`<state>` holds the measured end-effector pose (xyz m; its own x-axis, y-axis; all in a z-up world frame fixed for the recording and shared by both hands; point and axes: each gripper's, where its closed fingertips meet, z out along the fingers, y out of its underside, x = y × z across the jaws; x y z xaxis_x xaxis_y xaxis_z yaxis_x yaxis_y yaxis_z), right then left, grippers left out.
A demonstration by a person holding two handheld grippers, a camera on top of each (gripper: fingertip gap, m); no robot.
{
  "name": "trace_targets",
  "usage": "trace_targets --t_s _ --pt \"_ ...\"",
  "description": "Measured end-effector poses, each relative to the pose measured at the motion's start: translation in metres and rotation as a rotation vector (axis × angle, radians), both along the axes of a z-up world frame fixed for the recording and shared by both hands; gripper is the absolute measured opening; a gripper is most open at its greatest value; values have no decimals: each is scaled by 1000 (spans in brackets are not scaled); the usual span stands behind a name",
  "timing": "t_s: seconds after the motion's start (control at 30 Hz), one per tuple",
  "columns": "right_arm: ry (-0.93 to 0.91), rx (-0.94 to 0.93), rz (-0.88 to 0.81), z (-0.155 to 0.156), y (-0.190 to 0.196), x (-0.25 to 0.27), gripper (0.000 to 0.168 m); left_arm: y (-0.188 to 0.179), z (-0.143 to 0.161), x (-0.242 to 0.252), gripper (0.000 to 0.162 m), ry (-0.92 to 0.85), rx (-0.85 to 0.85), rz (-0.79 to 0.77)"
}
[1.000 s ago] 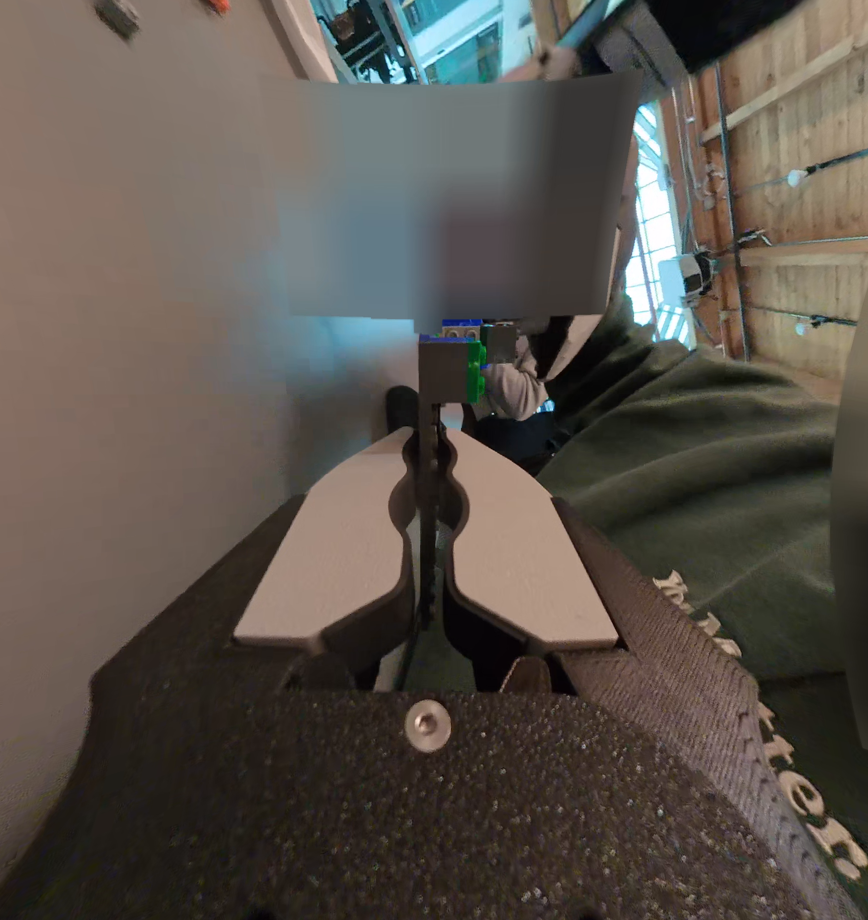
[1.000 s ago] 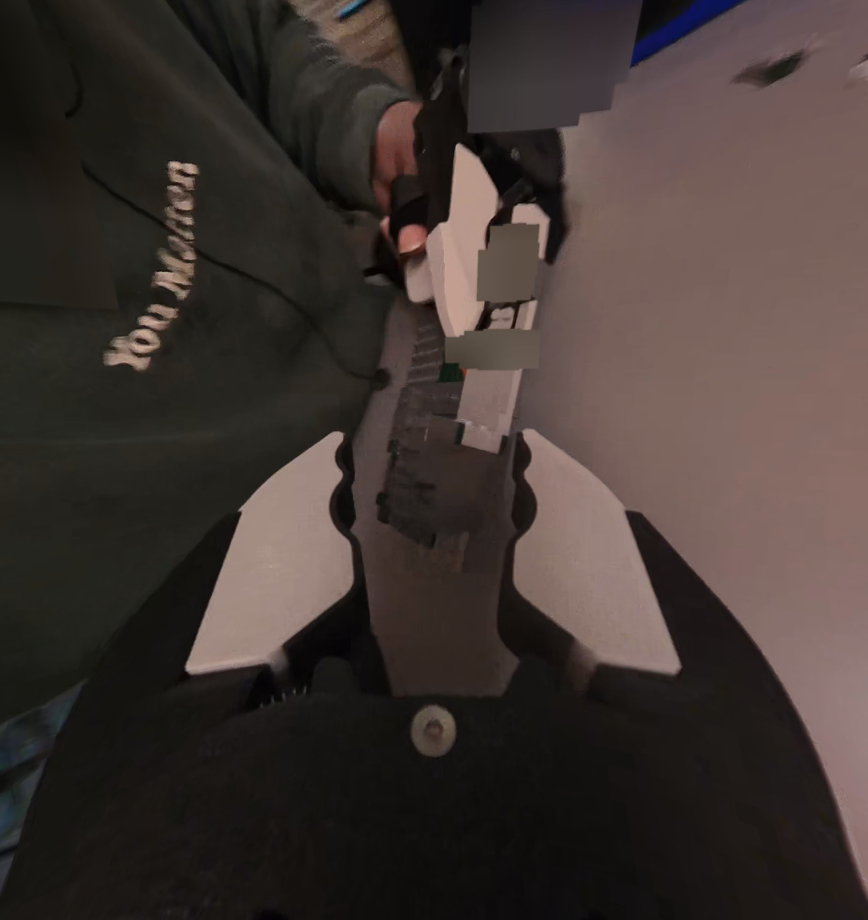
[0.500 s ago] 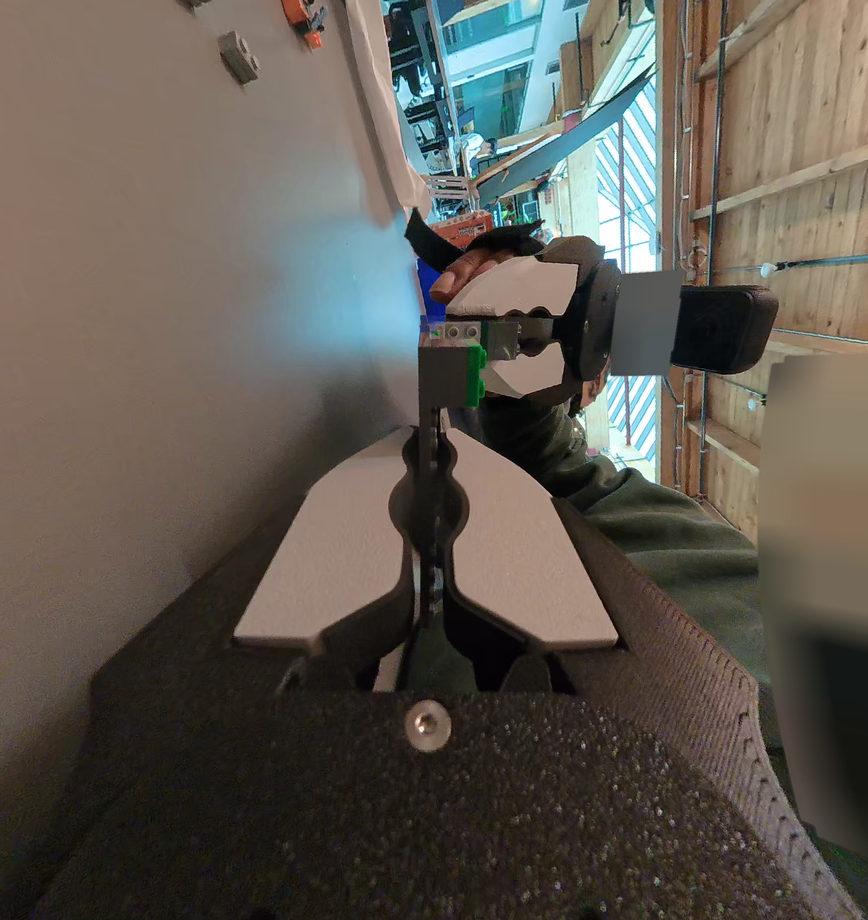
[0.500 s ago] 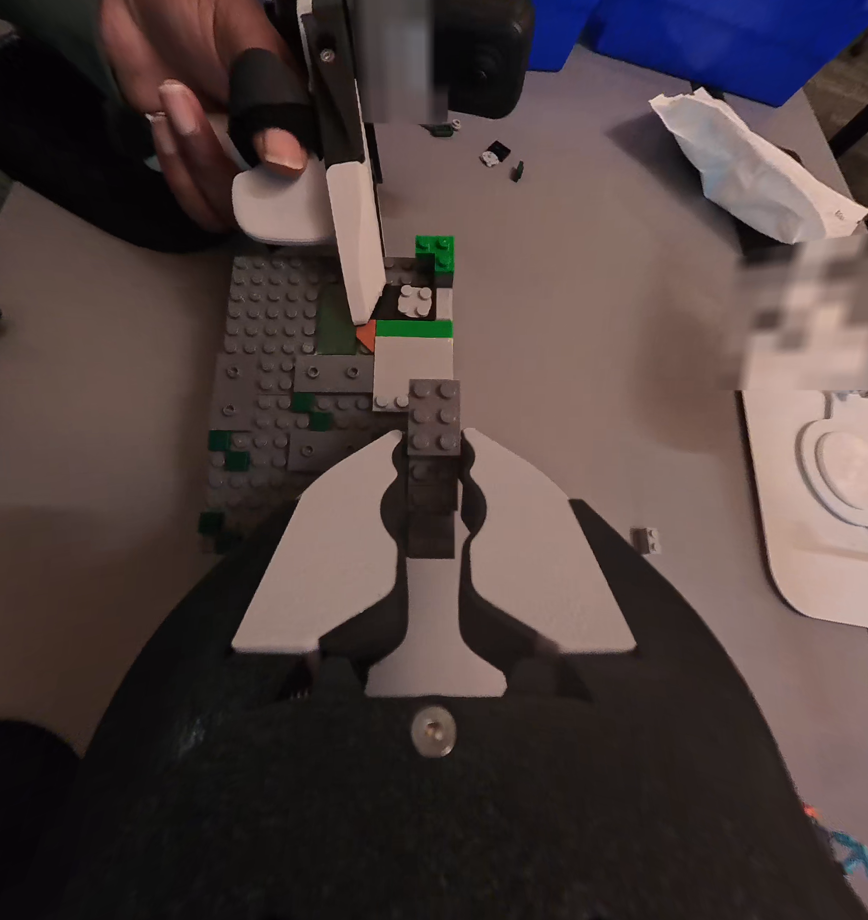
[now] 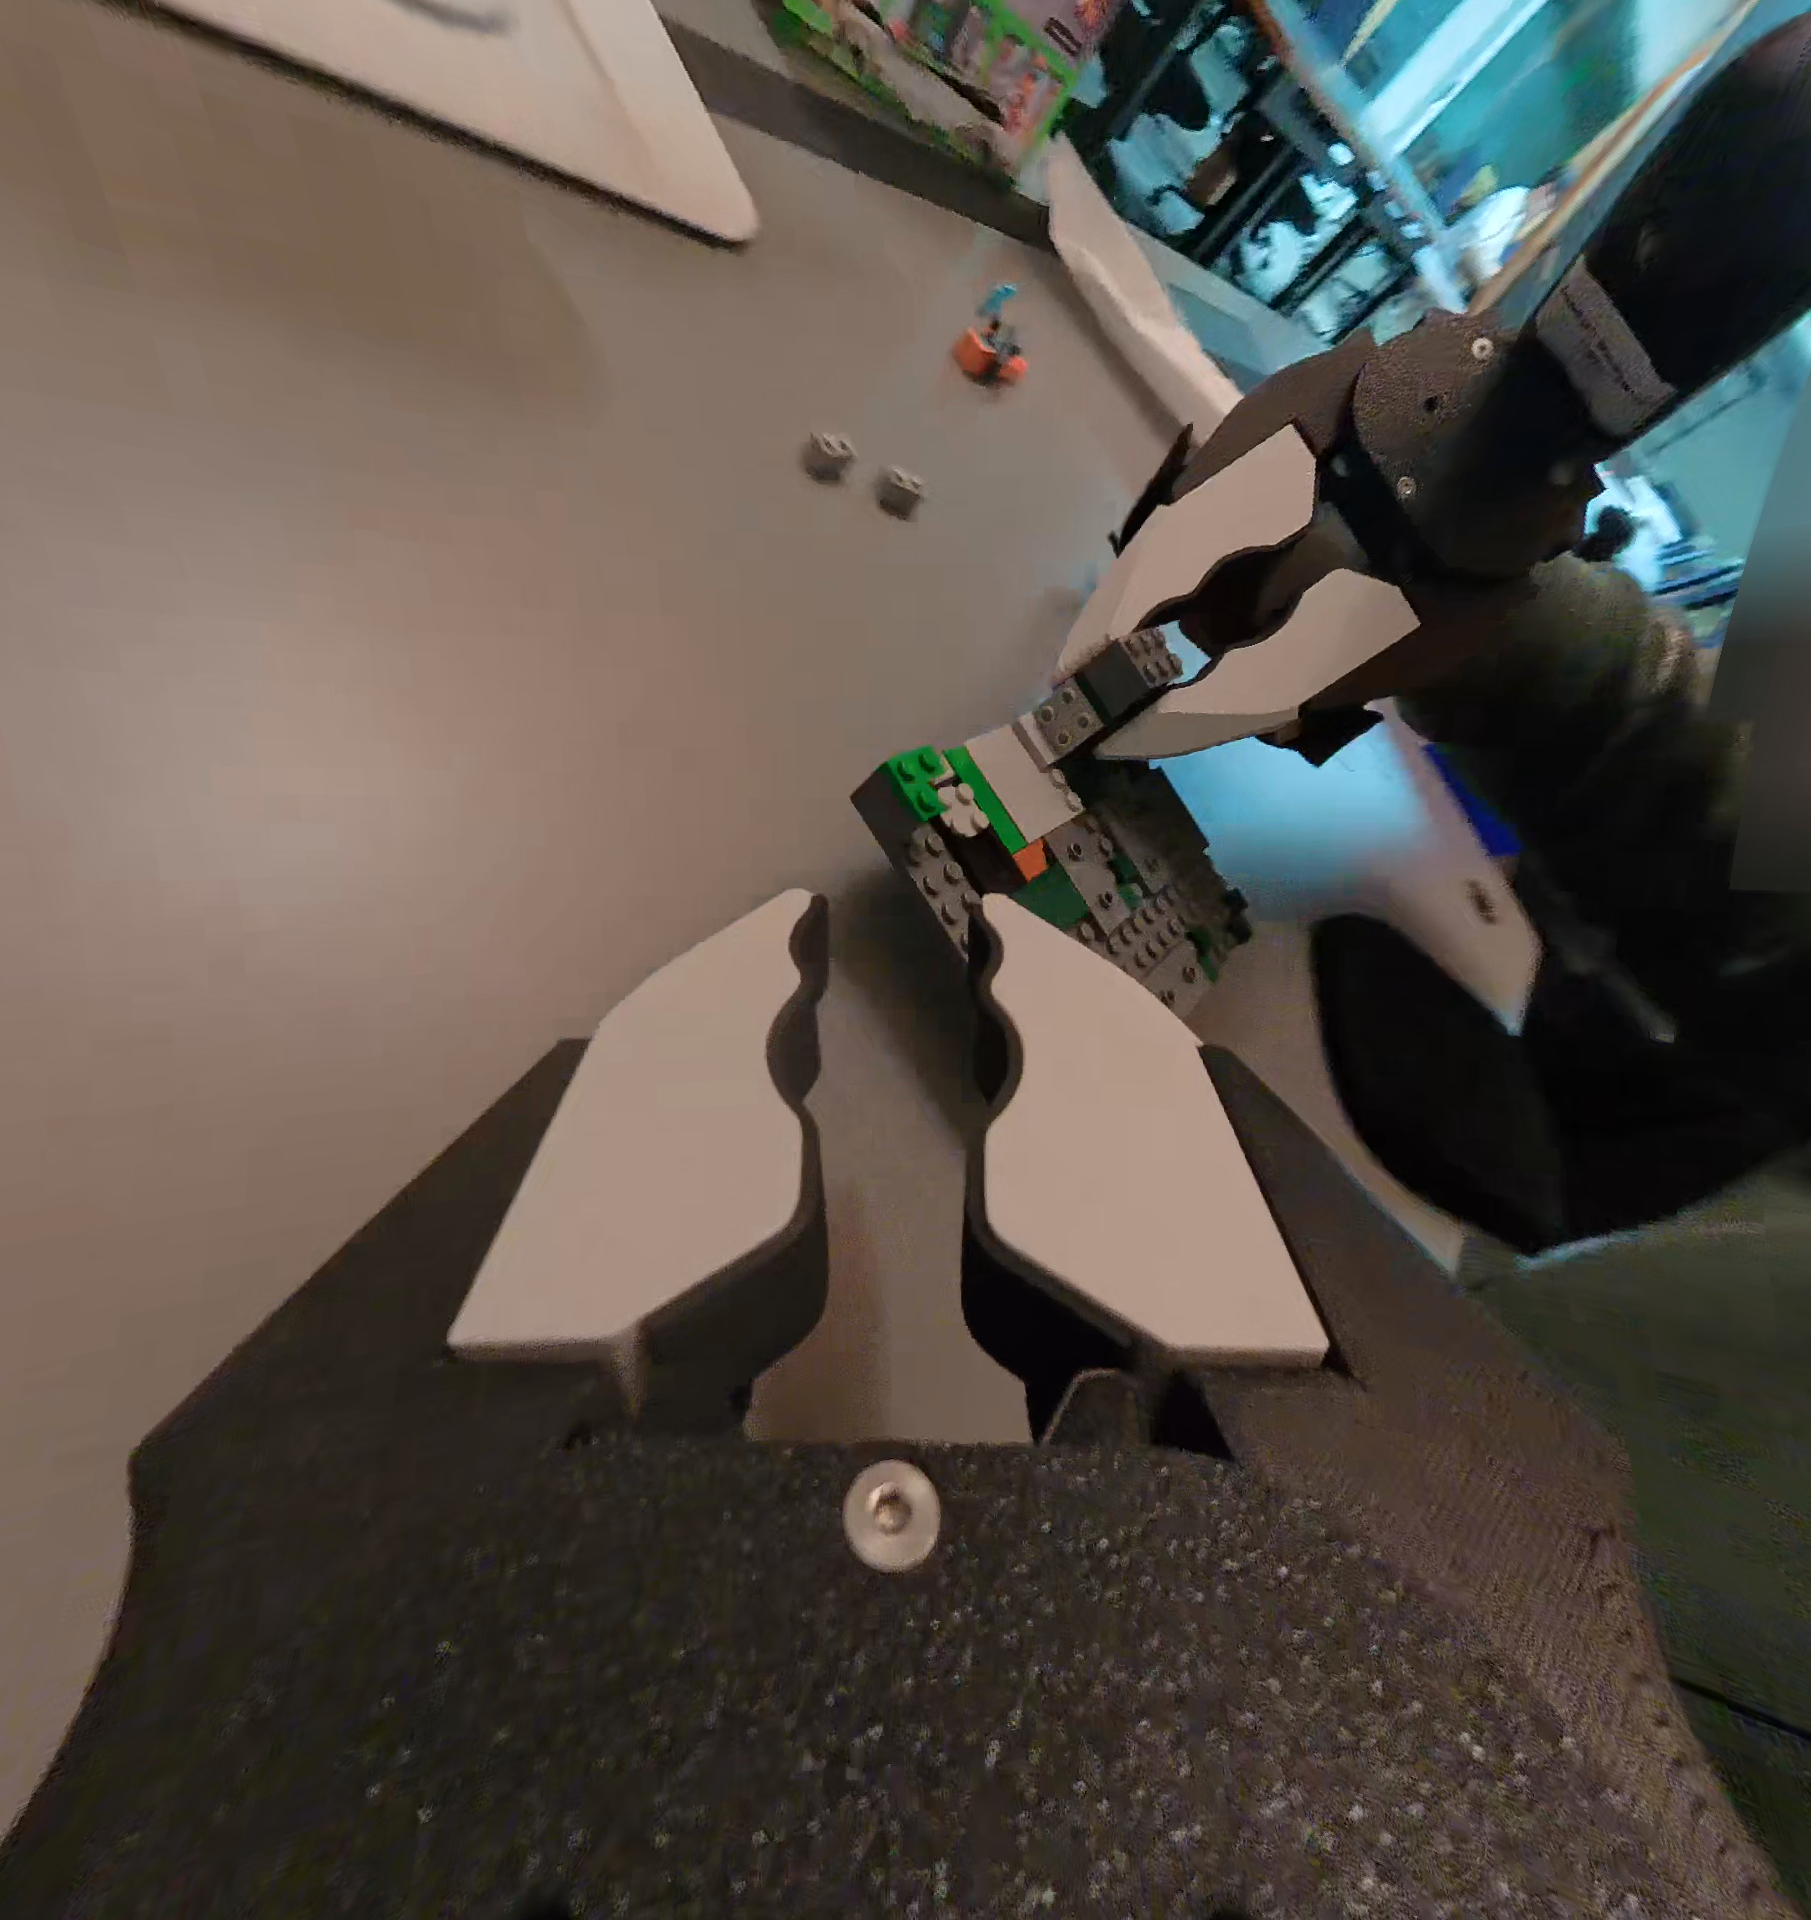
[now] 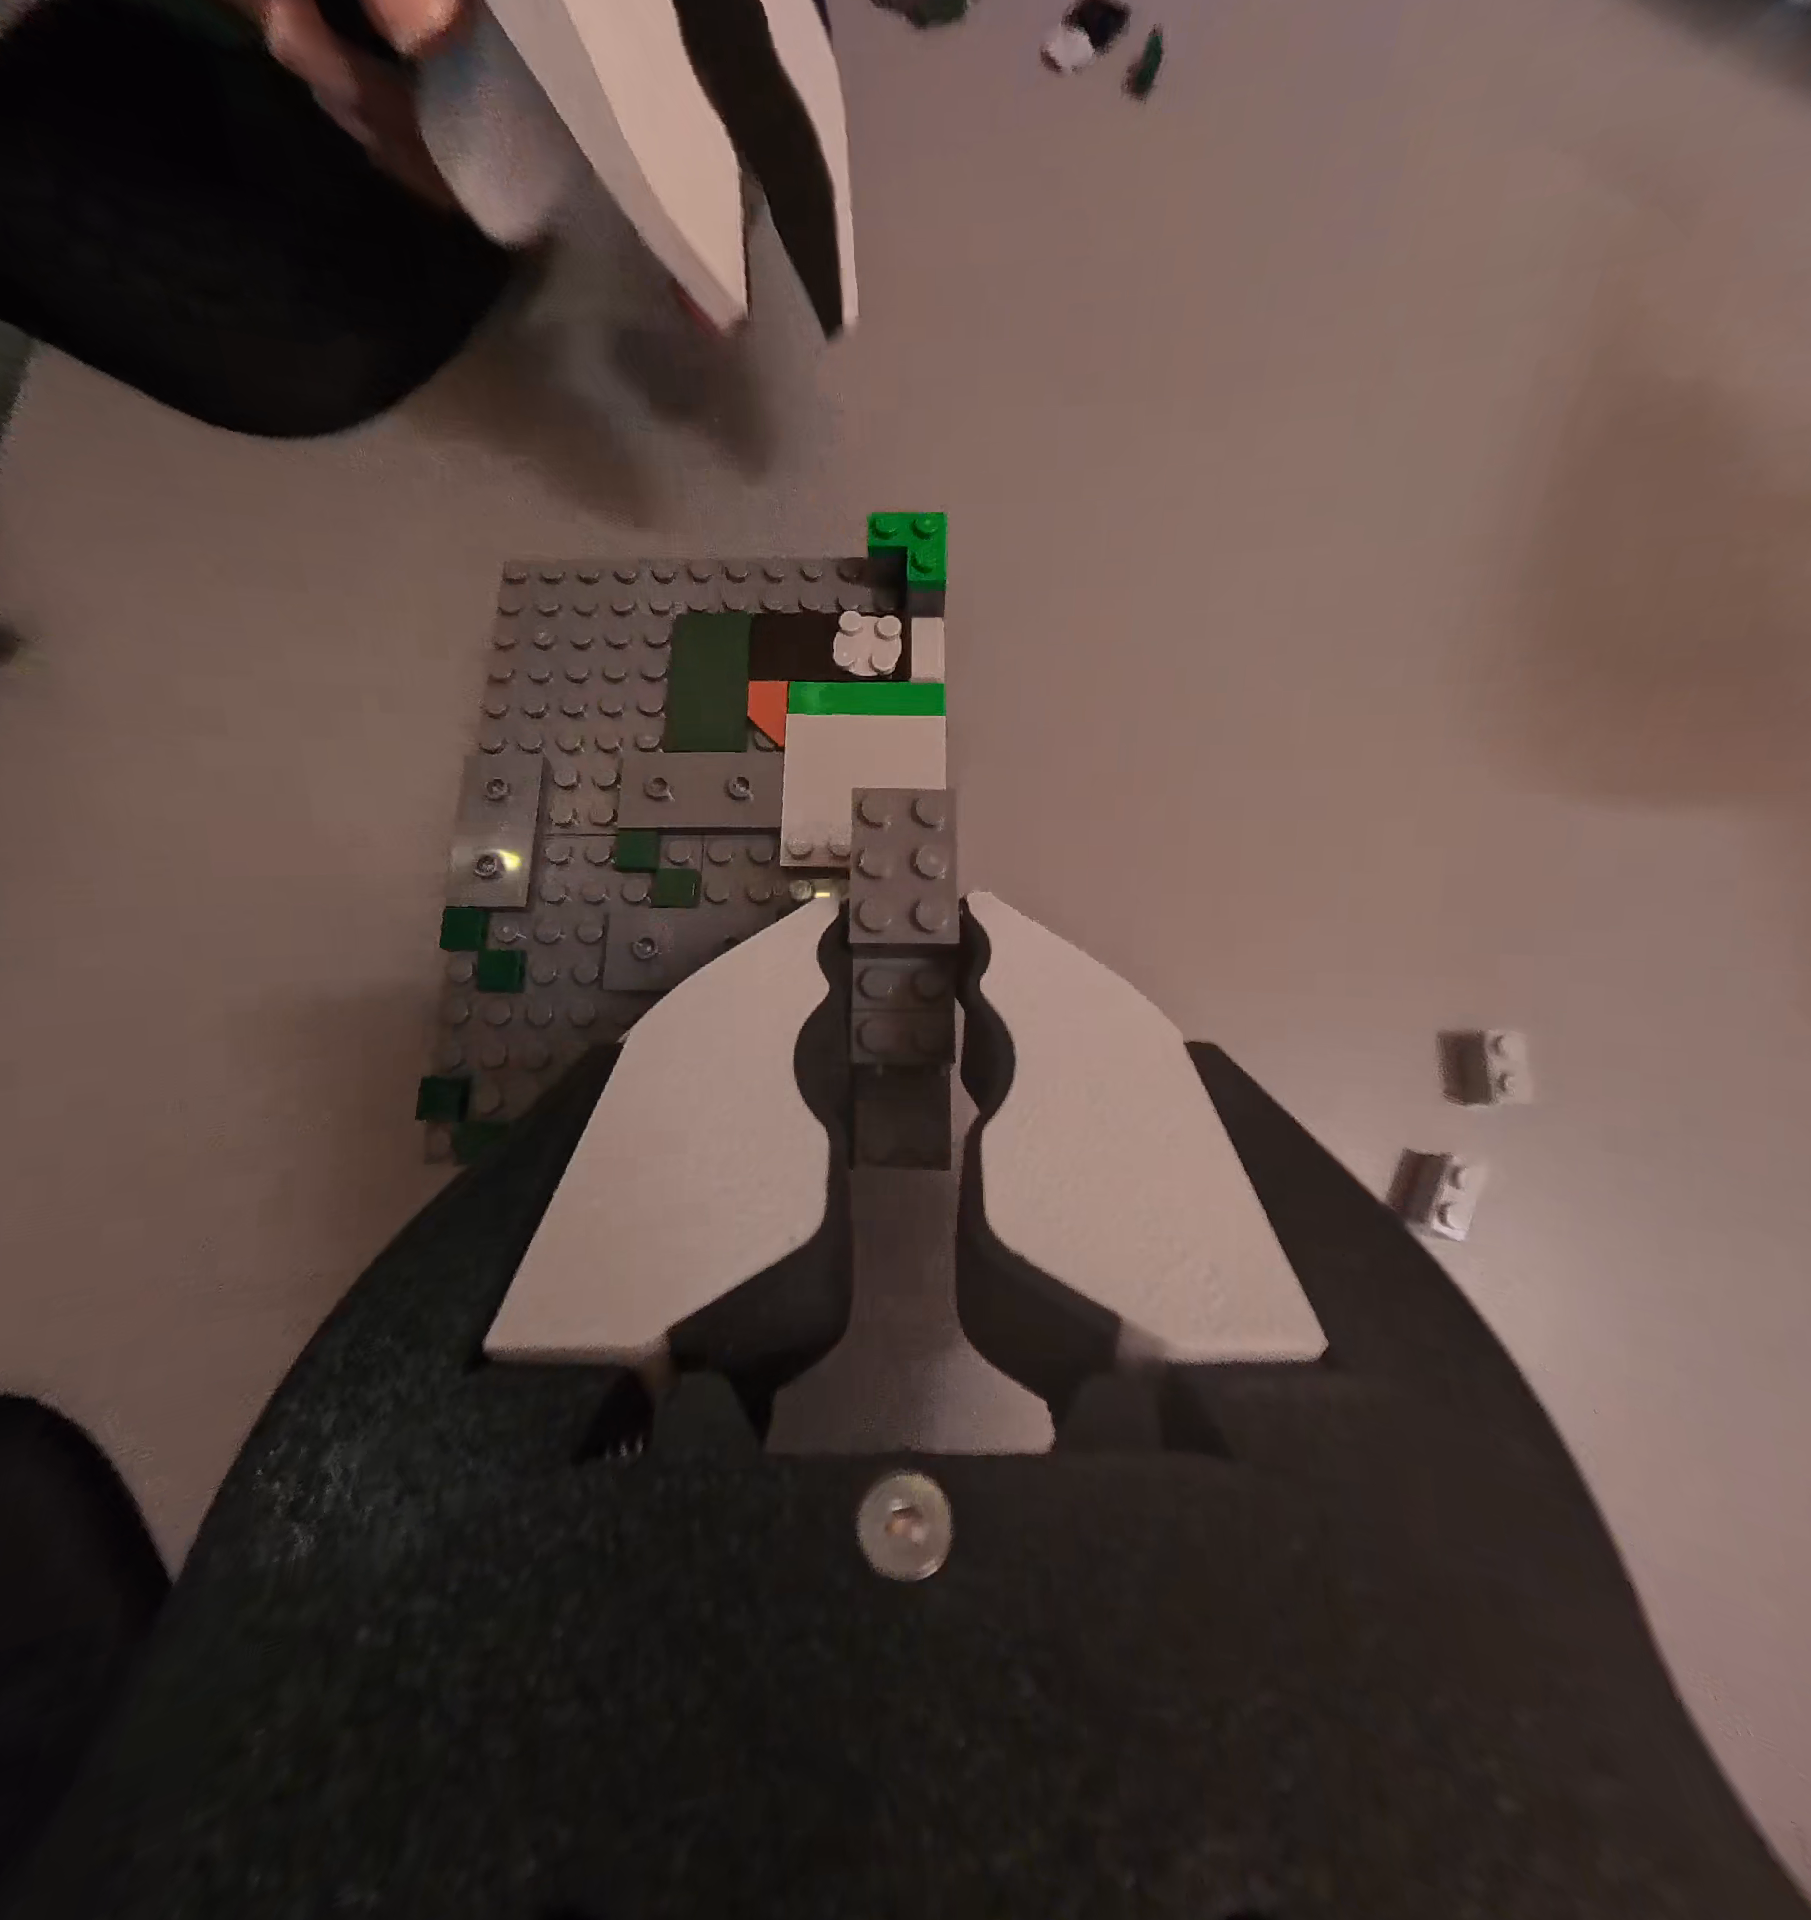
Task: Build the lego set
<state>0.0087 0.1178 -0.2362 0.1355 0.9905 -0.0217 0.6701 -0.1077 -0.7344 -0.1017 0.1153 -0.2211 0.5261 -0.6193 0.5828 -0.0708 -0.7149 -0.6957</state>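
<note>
The lego baseplate (image 6: 568,748) lies flat on the table (image 6: 1296,623). The built-up pieces (image 6: 859,727) sit along its right edge, in the far right part. The brick stack (image 6: 903,873) in the right gripper (image 6: 896,914) overlaps the near end of these pieces. Two loose bricks (image 6: 1483,1065) lie on the table well to the right of the plate. The left gripper (image 6: 766,312) hangs beyond the plate's far edge.

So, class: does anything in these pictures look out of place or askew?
Nothing stands out. The build lies flat on the table; the right gripper grips a dark grey brick squarely at its edge.
</note>
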Motion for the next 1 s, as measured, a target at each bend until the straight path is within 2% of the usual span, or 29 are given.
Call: trace_targets --t_s 0.23,0.3,0.4,0.57,0.63,0.77,0.87,1.0 --pt "-98 -7 -13 -29 14 0 18 22 7 -1 13 79 129 -11" --pt "-89 -5 -18 -29 15 -2 24 34 15 2 12 113 165 -38" --pt "-58 2 -58 -19 19 -1 38 58 37 9 10 169 225 -88" --pt "40 29 -170 11 27 6 37 92 87 40 2 232 296 -170" --pt "57 29 -225 17 28 12 34 105 96 48 0 306 346 -171" --pt "99 41 -343 26 26 24 22 115 78 58 0 459 369 -189" --pt "133 30 -418 27 24 31 20 116 59 63 0 611 396 -270" --pt "193 -21 -480 23 21 30 18 111 58 66 0 761 438 -368"
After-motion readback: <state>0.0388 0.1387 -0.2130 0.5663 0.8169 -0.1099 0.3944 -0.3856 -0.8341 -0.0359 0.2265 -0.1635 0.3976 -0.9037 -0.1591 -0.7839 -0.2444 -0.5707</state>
